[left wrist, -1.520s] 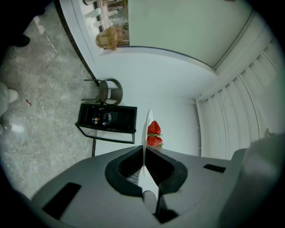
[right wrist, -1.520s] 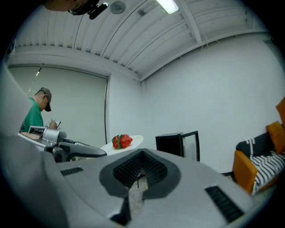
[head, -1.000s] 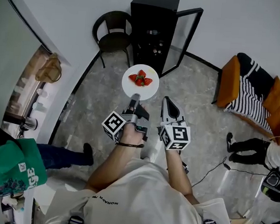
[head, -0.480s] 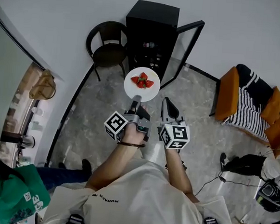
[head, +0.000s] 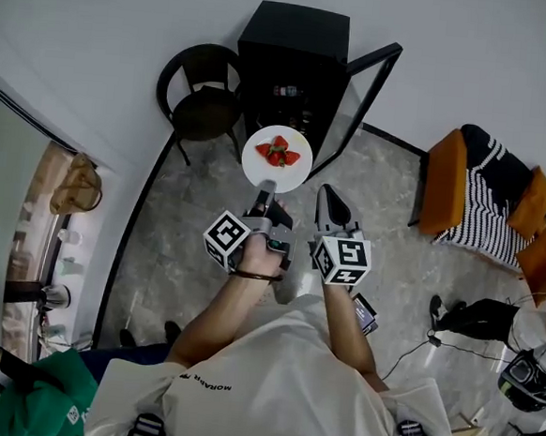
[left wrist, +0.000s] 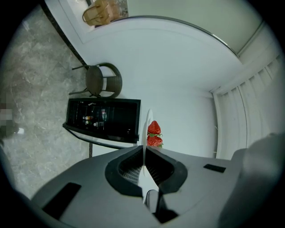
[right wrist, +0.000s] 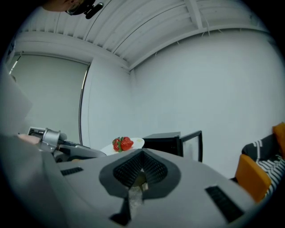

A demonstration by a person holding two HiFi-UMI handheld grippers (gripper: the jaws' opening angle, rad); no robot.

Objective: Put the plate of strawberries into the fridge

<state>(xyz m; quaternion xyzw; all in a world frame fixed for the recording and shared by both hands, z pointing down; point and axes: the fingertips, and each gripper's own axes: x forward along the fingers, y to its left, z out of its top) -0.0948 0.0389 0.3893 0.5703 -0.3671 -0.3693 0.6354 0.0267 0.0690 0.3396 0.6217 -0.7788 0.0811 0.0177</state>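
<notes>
A white plate (head: 277, 170) with a few red strawberries (head: 277, 152) is held level in front of the small black fridge (head: 291, 54), whose glass door (head: 362, 97) stands open to the right. My left gripper (head: 265, 189) is shut on the plate's near rim. In the left gripper view the plate (left wrist: 148, 119) shows edge-on between the closed jaws of my left gripper (left wrist: 144, 149), with the strawberries (left wrist: 154, 134) beyond. My right gripper (head: 329, 200) hangs beside it, shut and empty; the right gripper view shows my right gripper (right wrist: 141, 156) with its jaws together and the plate (right wrist: 136, 143) to the left.
A dark round chair (head: 202, 99) stands left of the fridge. An orange and striped sofa (head: 487, 187) is at the right, with a seated person (head: 519, 321) and cables on the floor. Another person in green (head: 37, 410) is at the bottom left. Bottles sit on the fridge shelves (left wrist: 93, 119).
The plate and both grippers have come closer to the open fridge. The person in green has slipped toward the bottom left corner.
</notes>
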